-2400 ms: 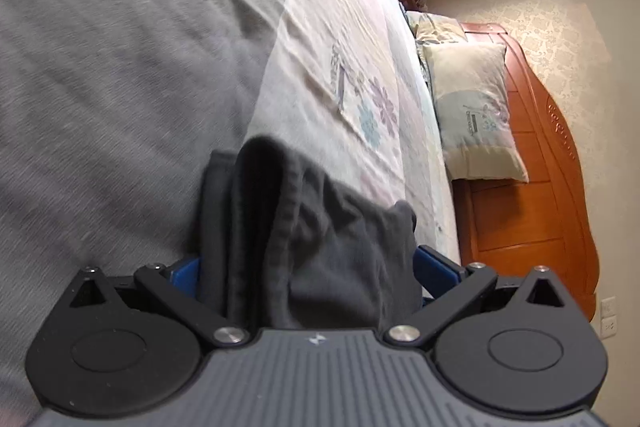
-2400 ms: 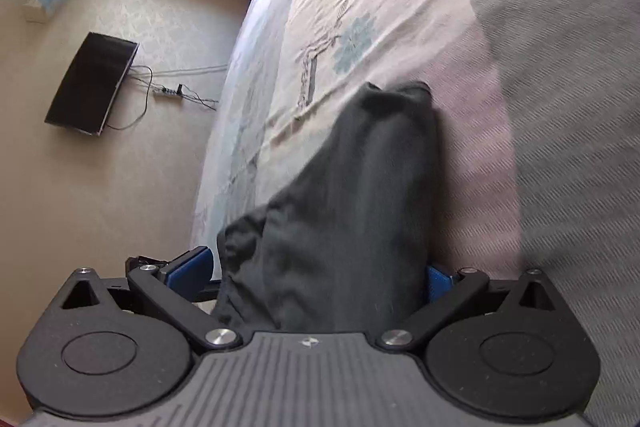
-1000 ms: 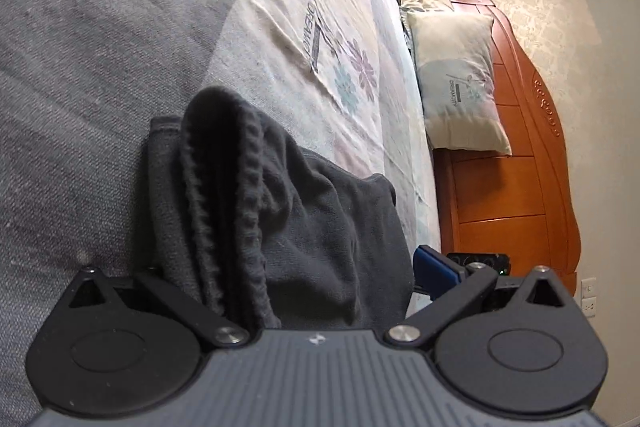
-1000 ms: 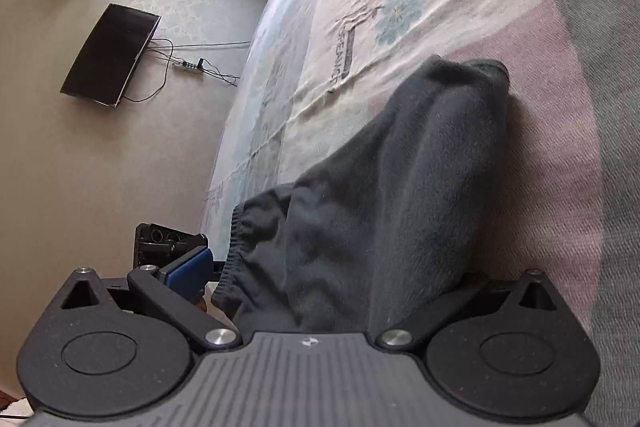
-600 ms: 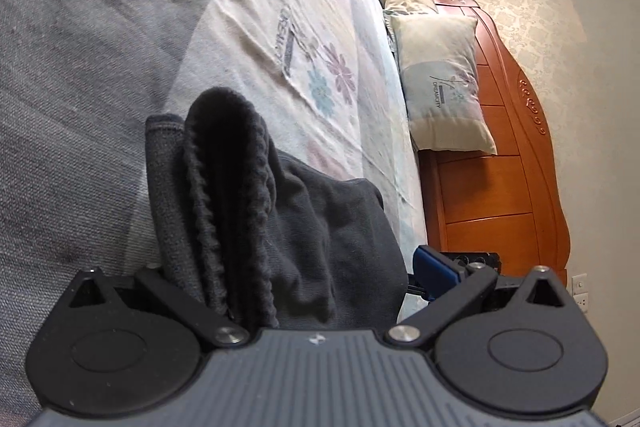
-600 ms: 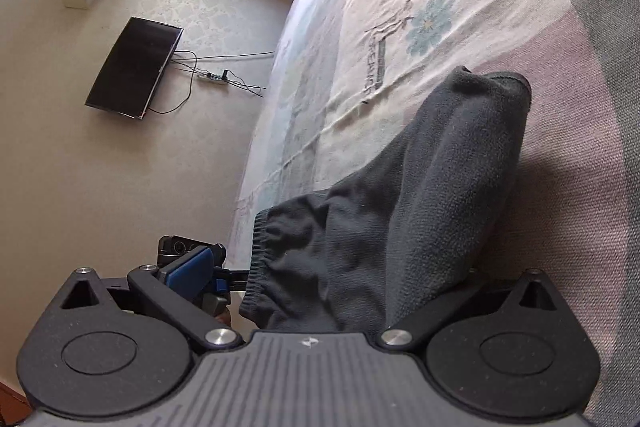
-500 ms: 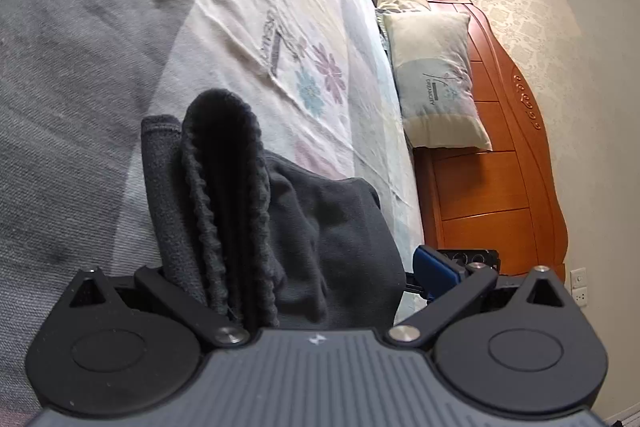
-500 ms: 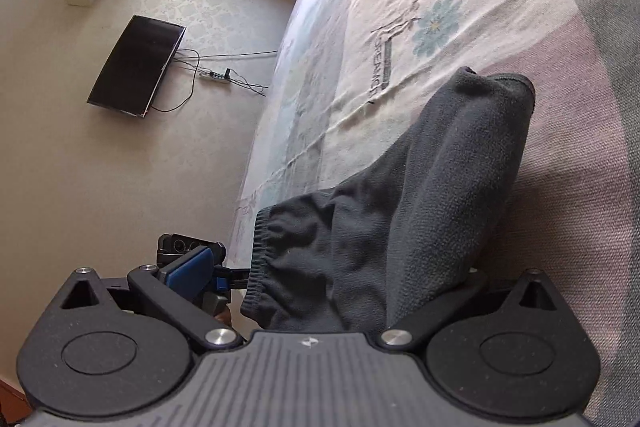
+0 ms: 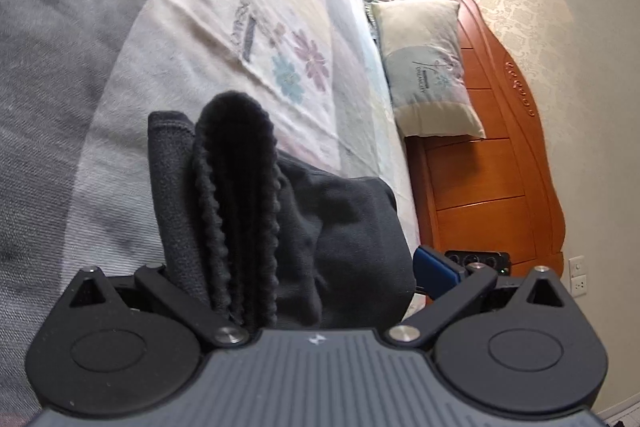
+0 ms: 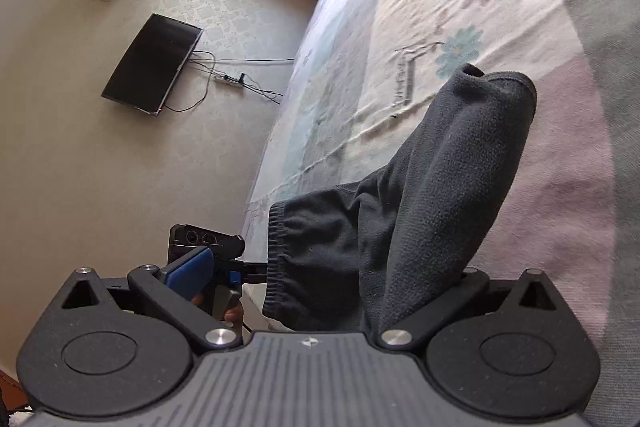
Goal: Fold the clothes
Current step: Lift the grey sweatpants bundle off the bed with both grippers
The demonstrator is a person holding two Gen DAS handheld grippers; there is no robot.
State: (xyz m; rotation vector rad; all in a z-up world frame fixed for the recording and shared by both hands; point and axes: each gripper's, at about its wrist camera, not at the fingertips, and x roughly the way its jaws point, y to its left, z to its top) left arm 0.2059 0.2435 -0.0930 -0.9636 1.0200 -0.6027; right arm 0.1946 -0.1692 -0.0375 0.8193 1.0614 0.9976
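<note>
A dark grey knit garment [image 9: 240, 187] is bunched between the jaws of my left gripper [image 9: 296, 263], which is shut on it. The cloth hides the left finger; only the blue right pad [image 9: 436, 267] shows. In the right wrist view the same garment [image 10: 452, 167] hangs as a thick roll with an elastic hem, and my right gripper [image 10: 332, 271] is shut on it. Its blue left pad [image 10: 192, 267] is visible; cloth covers the other. The garment is held off the bed between the two grippers.
Below lies a bed with a floral sheet [image 9: 248, 7] and a grey blanket [image 9: 48, 27]. A pillow [image 9: 428, 67] leans on the wooden headboard [image 9: 500, 167]. A wall TV [image 10: 152, 63] and a power strip [image 10: 228, 79] appear beyond the bed's edge. A hand [image 10: 234, 315] holds the other gripper.
Both grippers have carried the garment away from the grey blanket toward the floral sheet, and the bed looks farther off. The grip on the cloth has not changed.
</note>
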